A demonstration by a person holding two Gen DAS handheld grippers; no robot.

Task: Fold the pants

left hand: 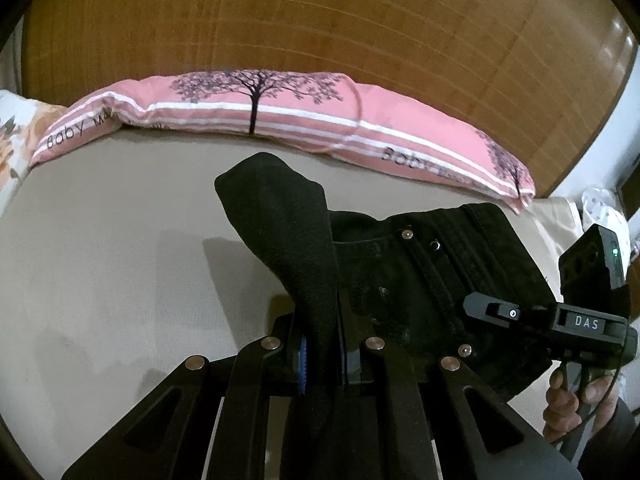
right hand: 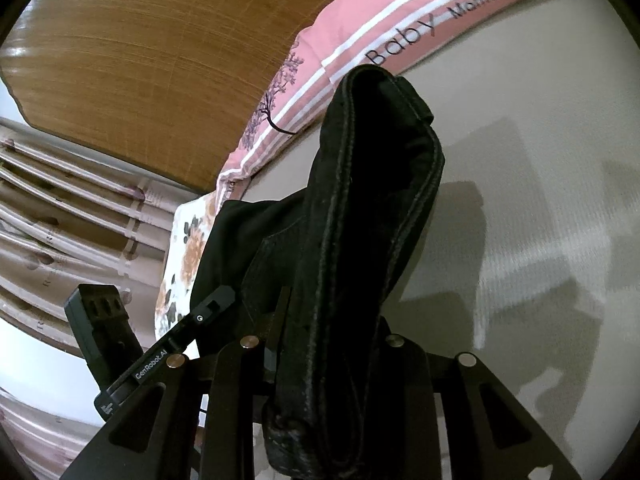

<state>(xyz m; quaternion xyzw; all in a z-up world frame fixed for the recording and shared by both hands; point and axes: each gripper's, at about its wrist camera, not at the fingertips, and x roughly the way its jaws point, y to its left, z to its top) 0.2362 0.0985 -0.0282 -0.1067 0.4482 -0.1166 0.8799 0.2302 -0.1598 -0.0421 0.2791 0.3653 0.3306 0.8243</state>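
A beige bed sheet (left hand: 120,240) lies below a pink tree-print pillow (left hand: 280,108). The black denim pants (left hand: 420,272), lifted near that pillow, are clamped by the left tool (left hand: 320,356) and the right tool (right hand: 332,360). Keep both raised edges level and taut while folding.

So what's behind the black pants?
Behind the pants lies a pink pillow against a wooden headboard. The beige sheet right under them is covered.

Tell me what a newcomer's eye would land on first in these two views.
First, the black pants, lifted over the beige bed sheet, with the left gripper and right gripper each shut on a bunch of the fabric. Next, the pink tree-print pillow along the wooden headboard.
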